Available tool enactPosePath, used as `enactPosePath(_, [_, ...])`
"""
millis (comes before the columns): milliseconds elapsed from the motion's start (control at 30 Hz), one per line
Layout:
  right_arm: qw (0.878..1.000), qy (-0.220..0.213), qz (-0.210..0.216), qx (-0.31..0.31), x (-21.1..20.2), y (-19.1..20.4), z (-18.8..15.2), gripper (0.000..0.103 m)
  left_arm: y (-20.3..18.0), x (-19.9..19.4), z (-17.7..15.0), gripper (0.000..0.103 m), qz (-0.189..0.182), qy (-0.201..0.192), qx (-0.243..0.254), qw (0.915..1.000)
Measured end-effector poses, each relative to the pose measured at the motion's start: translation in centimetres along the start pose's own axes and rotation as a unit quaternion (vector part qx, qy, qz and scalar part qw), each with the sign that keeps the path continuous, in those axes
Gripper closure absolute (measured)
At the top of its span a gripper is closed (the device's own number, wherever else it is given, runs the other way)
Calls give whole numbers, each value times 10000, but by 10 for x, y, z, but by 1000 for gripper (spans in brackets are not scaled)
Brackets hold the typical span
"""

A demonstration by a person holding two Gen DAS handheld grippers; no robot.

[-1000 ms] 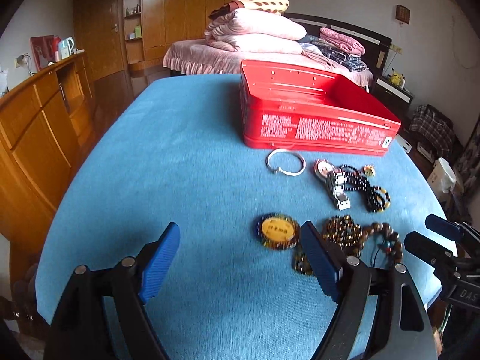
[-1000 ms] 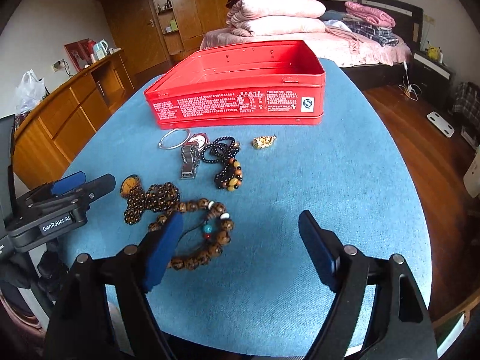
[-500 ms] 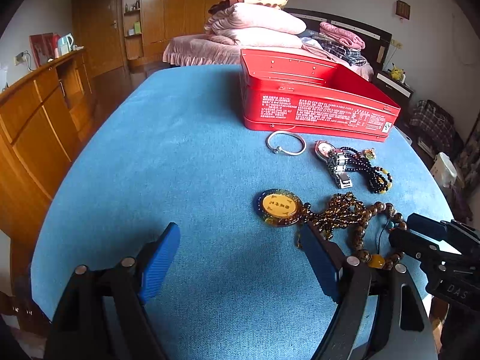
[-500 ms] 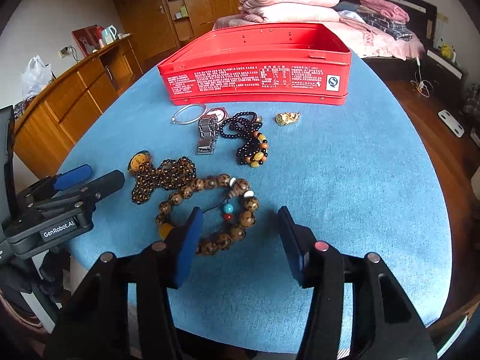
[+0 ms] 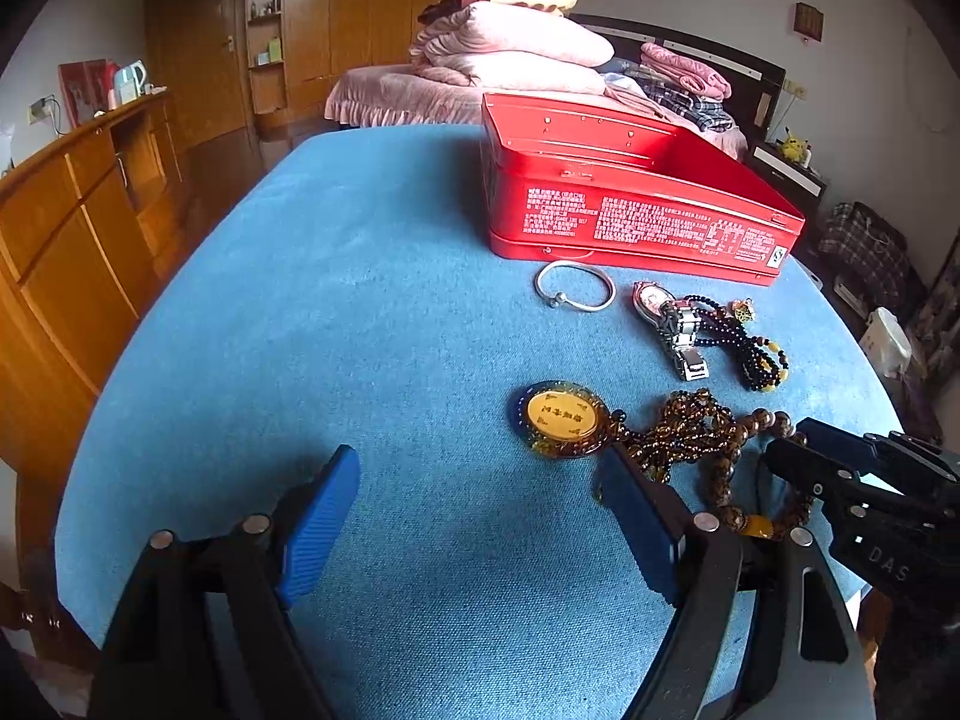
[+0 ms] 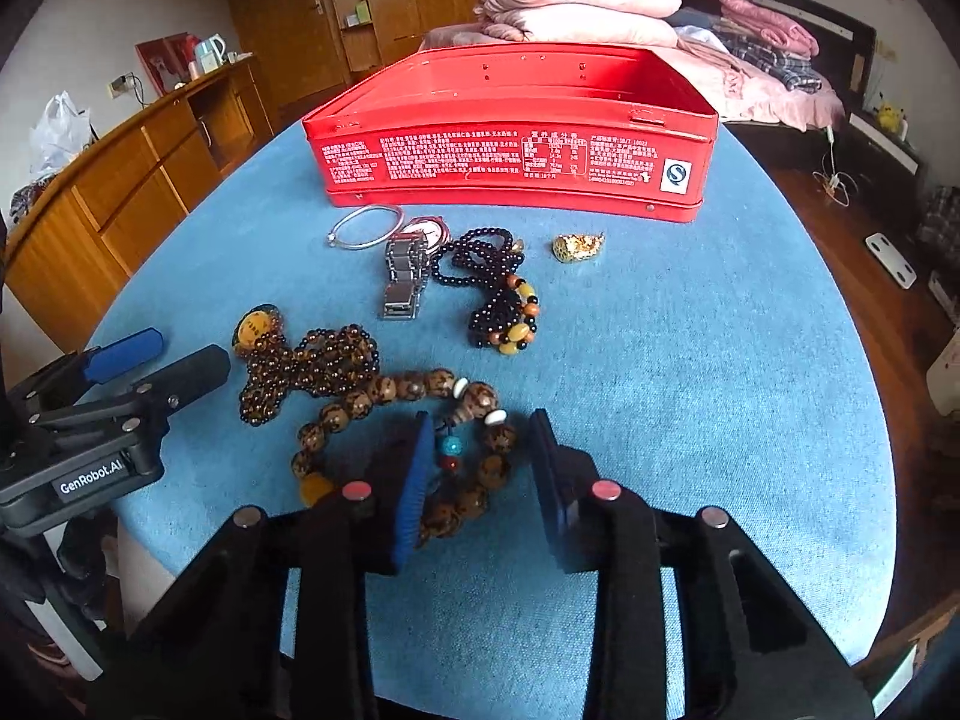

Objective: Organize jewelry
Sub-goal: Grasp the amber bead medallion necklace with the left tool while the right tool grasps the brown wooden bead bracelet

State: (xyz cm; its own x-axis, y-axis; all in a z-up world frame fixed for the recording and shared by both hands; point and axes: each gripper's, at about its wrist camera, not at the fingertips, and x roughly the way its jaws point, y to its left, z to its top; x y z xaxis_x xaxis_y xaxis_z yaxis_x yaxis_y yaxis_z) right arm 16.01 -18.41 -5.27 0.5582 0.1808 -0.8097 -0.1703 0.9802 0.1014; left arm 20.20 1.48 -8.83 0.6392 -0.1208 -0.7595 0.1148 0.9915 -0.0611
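- Blue cloth covers the table, with a bed and wooden cupboards behind.
- An open red rectangular metal tin is seen with nothing visible inside, so no piece appears stored yet.
- A silver bangle, steel-link watch, black bead string, gold charm, amber pendant necklace and large brown-bead bracelet lie before it.
- The right gripper is set around the bracelet, jaws partly apart, not clamped.
- The left gripper is held wide apart, empty.
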Motion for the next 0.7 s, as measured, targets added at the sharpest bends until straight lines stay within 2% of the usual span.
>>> enactPosePath(67, [9999, -10, -47, -109, 0, 2, 0, 83, -1, 1, 0, 21, -15, 23, 14, 10000])
enactPosePath(233, [9999, -10, 1, -103, -3, -5, -1, 89, -5, 3, 3, 21, -157, 89, 17, 9998])
enactPosePath(433, [9996, -66, -203, 194, -11, -32, -4, 89, -19, 9, 10, 20, -245, 104, 95, 9996])
enactPosePath(700, [9995, -86, -117, 263, -10, -38, -5, 89, -30, 23, 20, 15, -246, 196, 46, 9995])
